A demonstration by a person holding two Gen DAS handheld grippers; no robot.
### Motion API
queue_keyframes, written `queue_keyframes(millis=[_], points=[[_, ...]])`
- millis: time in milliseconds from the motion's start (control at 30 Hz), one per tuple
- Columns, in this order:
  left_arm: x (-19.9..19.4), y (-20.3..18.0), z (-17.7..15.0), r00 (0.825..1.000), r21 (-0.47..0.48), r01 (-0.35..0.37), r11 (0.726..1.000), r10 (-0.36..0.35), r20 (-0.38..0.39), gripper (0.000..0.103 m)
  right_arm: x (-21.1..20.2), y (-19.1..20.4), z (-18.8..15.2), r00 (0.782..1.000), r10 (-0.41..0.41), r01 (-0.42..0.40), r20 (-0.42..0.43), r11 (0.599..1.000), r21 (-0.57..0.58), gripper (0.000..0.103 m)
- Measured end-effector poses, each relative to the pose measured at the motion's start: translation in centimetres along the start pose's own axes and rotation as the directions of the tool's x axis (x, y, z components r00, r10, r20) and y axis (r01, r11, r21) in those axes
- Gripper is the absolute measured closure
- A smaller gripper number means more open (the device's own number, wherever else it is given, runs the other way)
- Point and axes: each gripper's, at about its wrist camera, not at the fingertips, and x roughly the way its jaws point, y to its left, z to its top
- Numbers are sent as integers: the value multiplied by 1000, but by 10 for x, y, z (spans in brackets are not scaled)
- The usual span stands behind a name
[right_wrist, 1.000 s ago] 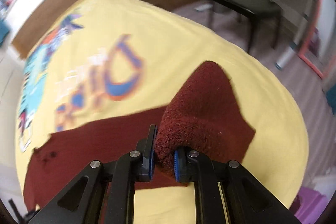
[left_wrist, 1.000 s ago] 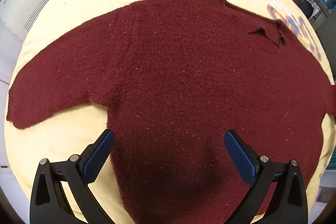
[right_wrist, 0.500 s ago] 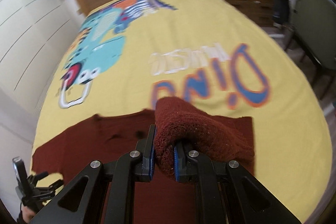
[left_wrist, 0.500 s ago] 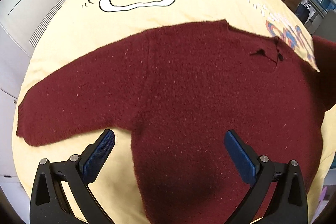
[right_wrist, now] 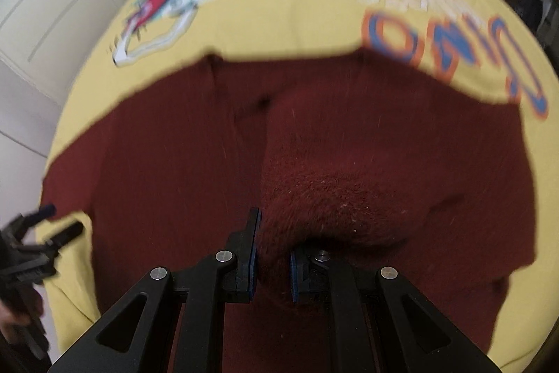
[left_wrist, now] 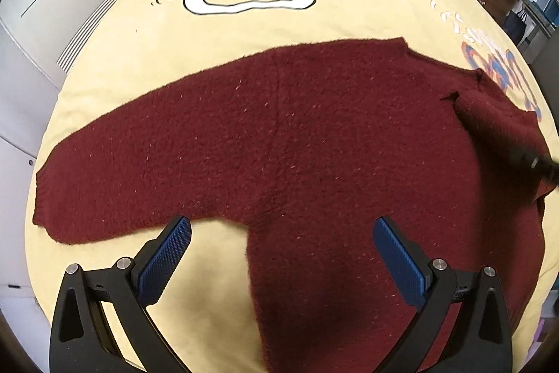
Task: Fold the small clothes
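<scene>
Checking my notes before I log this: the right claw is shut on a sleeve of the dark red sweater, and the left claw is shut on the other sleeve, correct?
Not quite. The left claw is open and holds nothing, as the left wrist view shows. The right claw is indeed shut on a sleeve of the dark red sweater.

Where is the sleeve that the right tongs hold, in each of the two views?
Left wrist view: the folded sleeve lies at the right edge, over the sweater's body.
Right wrist view: lower centre, pinched in the right tongs.
Shared landmark: the orange and blue lettering on the yellow bedspread.
</scene>
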Motion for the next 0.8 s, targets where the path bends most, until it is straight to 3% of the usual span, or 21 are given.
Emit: queue_keyframes(millis=[133,333,400,467,500,800], points=[[5,2,-5,1000,-3,12,1000,-12,-21,1,20,-9,-21,998,-24,24,-55,1000,2,89],[10,-2,-6,998,-13,39,999,-40,-49,1,24,-17,-24,998,-39,39,-57,999,15,85],[10,-4,-6,997,-11,51,999,-51,-51,1,15,-14,-22,997,-73,73,-38,997,3,72],[7,-5,-5,997,-5,50,999,-50,-51,1,1,-15,-23,994,-106,106,-5,994,-20,32],[6,-6,-5,998,-2,46,999,-46,-49,1,-5,-16,-25,993,-116,116,7,993,-32,25],[1,-30,-4,997,73,69,995,-66,-45,1,-43,-78,-57,976,-213,213,43,977,7,17]])
